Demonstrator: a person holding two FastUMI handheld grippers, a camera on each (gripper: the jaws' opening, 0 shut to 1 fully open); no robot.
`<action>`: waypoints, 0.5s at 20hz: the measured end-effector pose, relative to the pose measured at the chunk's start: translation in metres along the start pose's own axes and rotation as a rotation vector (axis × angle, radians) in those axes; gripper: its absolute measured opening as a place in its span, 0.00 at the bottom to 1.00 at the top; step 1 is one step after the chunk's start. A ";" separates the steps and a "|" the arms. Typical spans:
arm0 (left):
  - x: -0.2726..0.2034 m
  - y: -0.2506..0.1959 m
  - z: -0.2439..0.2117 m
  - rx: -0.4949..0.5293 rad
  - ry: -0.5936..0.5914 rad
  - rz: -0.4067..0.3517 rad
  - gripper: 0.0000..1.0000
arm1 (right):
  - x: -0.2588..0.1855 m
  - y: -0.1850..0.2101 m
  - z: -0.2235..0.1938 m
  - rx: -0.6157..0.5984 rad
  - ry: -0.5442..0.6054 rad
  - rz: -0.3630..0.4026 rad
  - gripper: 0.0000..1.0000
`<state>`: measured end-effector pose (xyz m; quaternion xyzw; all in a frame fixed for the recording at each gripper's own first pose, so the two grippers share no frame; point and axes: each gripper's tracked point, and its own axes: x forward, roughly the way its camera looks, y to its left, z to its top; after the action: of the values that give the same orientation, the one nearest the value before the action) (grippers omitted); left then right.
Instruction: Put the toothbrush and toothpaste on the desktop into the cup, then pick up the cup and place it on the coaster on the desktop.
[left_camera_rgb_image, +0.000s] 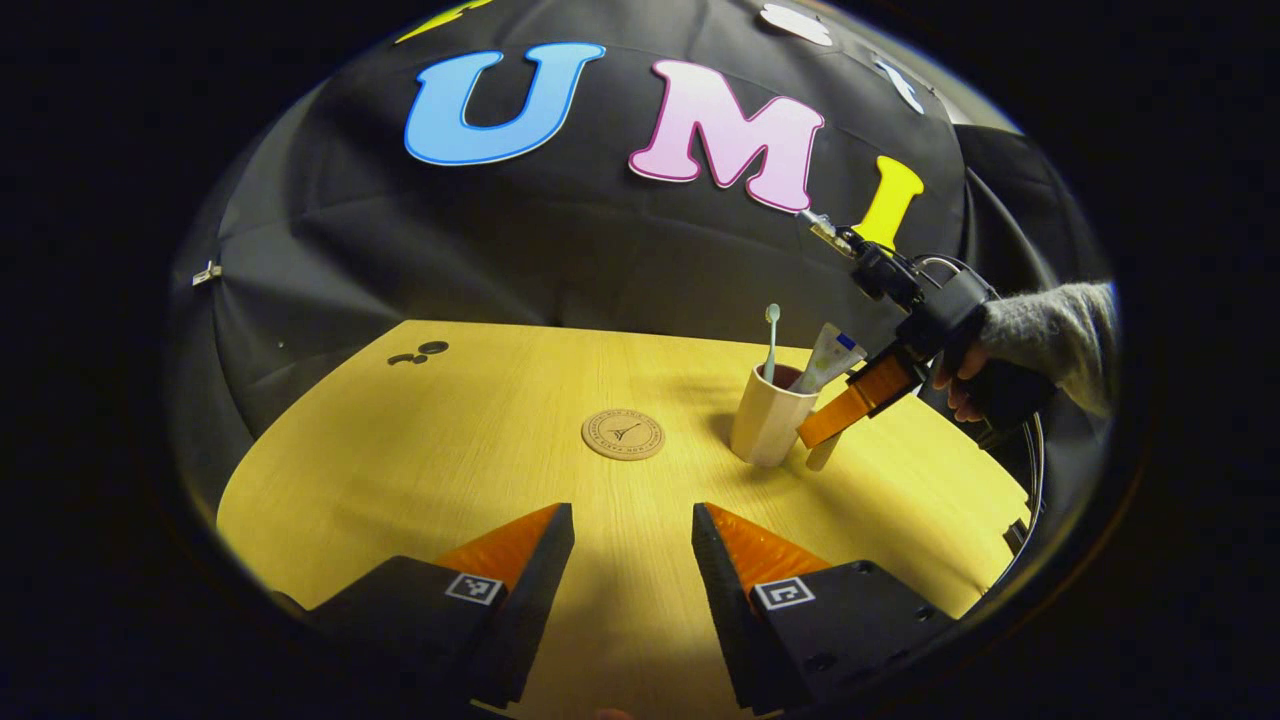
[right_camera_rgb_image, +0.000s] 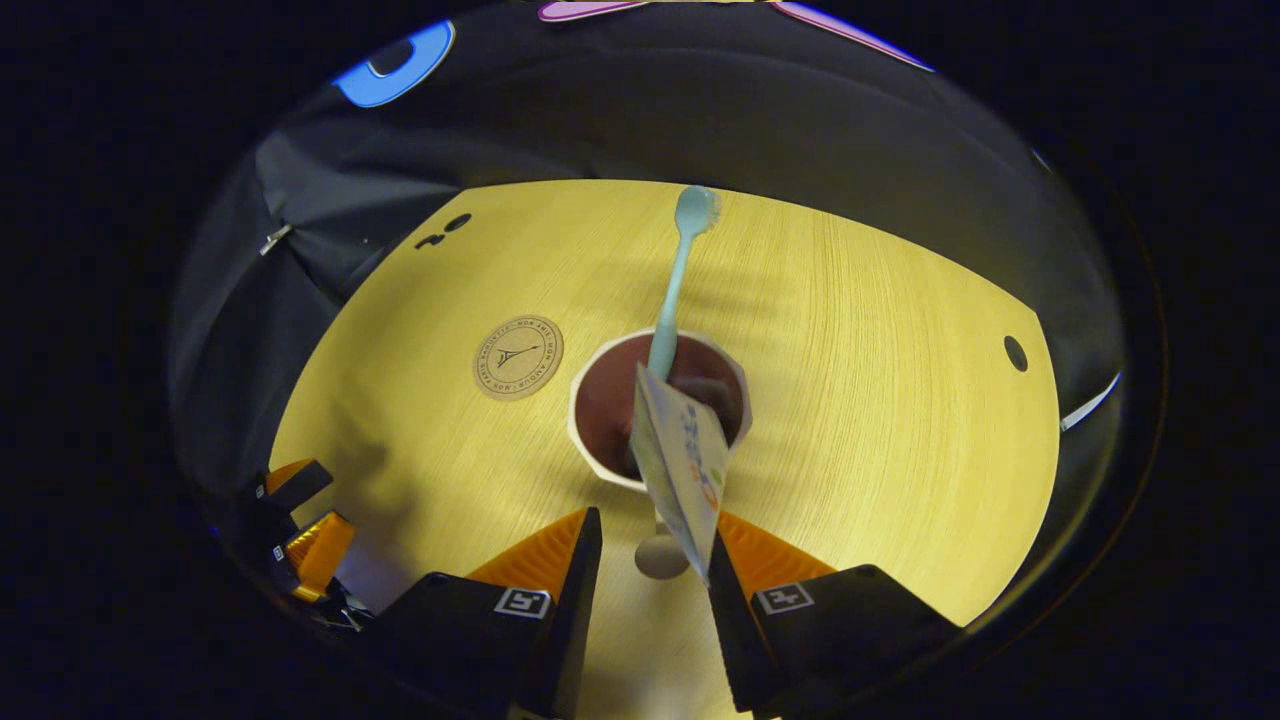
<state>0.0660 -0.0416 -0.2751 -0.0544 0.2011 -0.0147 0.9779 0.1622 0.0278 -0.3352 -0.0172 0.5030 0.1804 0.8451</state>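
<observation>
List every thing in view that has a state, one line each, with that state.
Beige faceted cup: upright on the table, off the coaster.
Light blue toothbrush: standing in the cup, head up.
White toothpaste tube: leaning in the cup.
Round cork coaster: bare.
Left gripper: fingers open, holding nothing.
Right gripper: fingers open beside the tube.

Left gripper view: low over near table (left_camera_rgb_image: 420, 470) edge, facing across toward booth wall, cup (left_camera_rgb_image: 768, 425) well off. Right gripper view: steeply down, close above cup (right_camera_rgb_image: 600, 440). Shared: cup, coaster (left_camera_rgb_image: 623, 434) (right_camera_rgb_image: 518, 357), tabletop, wall.
</observation>
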 end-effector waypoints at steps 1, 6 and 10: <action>-0.004 0.004 0.001 -0.011 0.003 -0.001 0.77 | 0.004 -0.001 0.000 -0.003 0.011 -0.009 0.59; -0.004 0.014 -0.007 -0.056 0.018 0.001 0.77 | 0.021 -0.003 -0.002 -0.023 0.061 -0.031 0.59; -0.005 0.021 -0.013 -0.073 0.031 0.010 0.77 | 0.026 -0.010 -0.008 -0.016 0.092 -0.057 0.48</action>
<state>0.0565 -0.0214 -0.2876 -0.0888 0.2168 -0.0033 0.9722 0.1698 0.0243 -0.3629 -0.0465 0.5391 0.1593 0.8257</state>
